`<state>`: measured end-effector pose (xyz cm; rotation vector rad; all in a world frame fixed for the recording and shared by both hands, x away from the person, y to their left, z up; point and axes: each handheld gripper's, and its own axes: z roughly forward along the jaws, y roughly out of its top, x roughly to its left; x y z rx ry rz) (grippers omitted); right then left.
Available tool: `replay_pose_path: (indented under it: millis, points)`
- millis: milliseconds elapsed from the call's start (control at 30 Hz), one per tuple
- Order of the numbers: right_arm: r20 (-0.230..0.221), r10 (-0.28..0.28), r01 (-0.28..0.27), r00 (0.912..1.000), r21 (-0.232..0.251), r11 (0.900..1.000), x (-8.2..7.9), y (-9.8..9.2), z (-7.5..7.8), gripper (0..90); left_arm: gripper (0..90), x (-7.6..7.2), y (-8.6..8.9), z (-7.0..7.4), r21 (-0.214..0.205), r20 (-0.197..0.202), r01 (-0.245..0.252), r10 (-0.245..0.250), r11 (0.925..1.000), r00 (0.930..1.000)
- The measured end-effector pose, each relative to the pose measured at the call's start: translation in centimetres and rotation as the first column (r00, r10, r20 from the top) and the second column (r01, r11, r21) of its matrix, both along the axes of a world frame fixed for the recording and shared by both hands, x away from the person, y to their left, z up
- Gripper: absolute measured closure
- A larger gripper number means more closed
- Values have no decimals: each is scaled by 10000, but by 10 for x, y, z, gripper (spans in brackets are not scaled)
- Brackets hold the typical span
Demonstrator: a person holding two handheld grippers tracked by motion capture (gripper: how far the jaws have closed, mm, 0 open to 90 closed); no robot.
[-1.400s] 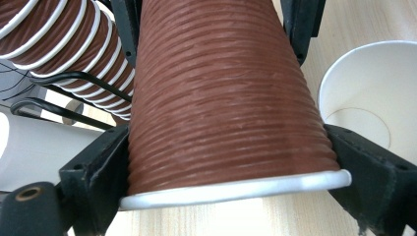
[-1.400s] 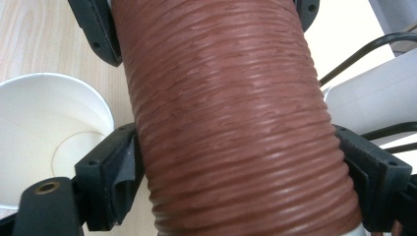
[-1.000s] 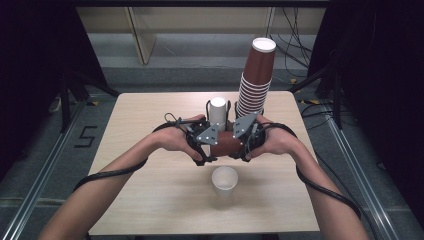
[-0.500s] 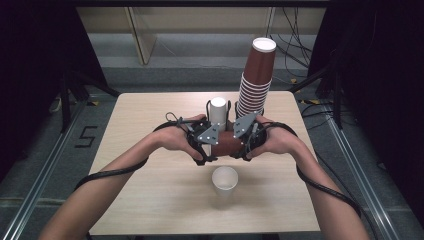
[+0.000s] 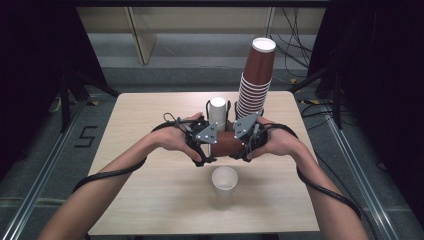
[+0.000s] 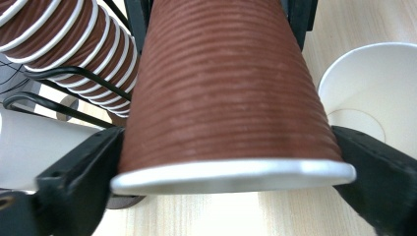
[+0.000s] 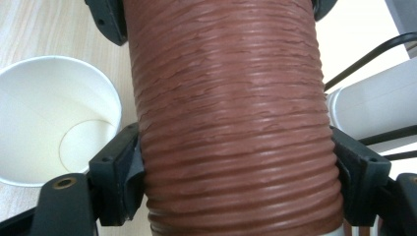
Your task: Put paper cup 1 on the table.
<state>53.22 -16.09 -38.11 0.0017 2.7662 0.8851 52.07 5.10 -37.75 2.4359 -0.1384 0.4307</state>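
my left gripper jaws just opened wider round the brown cup's rim end, cup between them, my hands approx same spot

Even overhead light on table, dark surround; gripper views close-up, soft, slightly blurred at edges.

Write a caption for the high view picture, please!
Two grippers, left and right, hold a brown cup sideways above a white cup.
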Motion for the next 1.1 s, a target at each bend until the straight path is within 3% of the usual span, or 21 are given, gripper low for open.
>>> replay_pose_path:
  millis: [67, 200, 467, 500, 600, 800, 833, 900, 933, 967, 1033, 1100]
  points:
    - [2, -84, 84, 10000, 121, 9999, 0, -1, 0, 219, 8, -1, 1, -1, -353, -70, -118, 115, 9993, 9999]
    - [38, -135, 134, 9999, 419, 9990, -1, -4, 0, 219, 0, -2, 3, 1, -332, 70, -161, 163, 9993, 9998]
    - [40, -224, 221, 9997, 620, 9978, -3, -9, -1, 220, 0, -3, 6, 1, -521, -107, -534, 529, 9972, 9985]
    - [358, -77, 55, 9993, 608, 9981, -1, -10, -1, 220, 0, -3, 6, 1, -539, -99, -522, 517, 9972, 9986]
    - [96, -292, 285, 9995, 695, 9972, -3, -13, -2, 220, 0, -3, 8, 1, -629, -98, -504, 498, 9967, 9987]
    - [232, -364, 340, 9991, 961, 9948, -3, -19, -2, 221, 0, -5, 14, 2, -861, -198, -555, 540, 9947, 9983]
    - [75, -523, 512, 9986, 1026, 9934, -4, -20, -2, 221, 0, -5, 15, 1, -883, -145, -584, 573, 9944, 9982]
    - [262, -439, 406, 9987, 1147, 9926, -3, -22, -1, 220, 0, -6, 17, 0, -943, -176, -582, 568, 9938, 9982]
    - [167, -529, 506, 9985, 1181, 9917, -4, -23, -1, 220, 0, -5, 19, 0, -803, -52, -546, 543, 9953, 9985]
    - [354, -405, 359, 9986, 1230, 9918, -3, -24, 0, 220, 0, -6, 20, 0, -870, -51, -629, 627, 9942, 9980]
    - [187, -596, 567, 9980, 1313, 9897, -5, -26, -1, 220, 0, -5, 23, -1, -941, -130, -711, 701, 9930, 9975]
    - [223, -741, 702, 9970, 1440, 9871, -5, -29, -2, 220, 0, -5, 25, -4, -1295, -238, -871, 847, 9877, 9961]
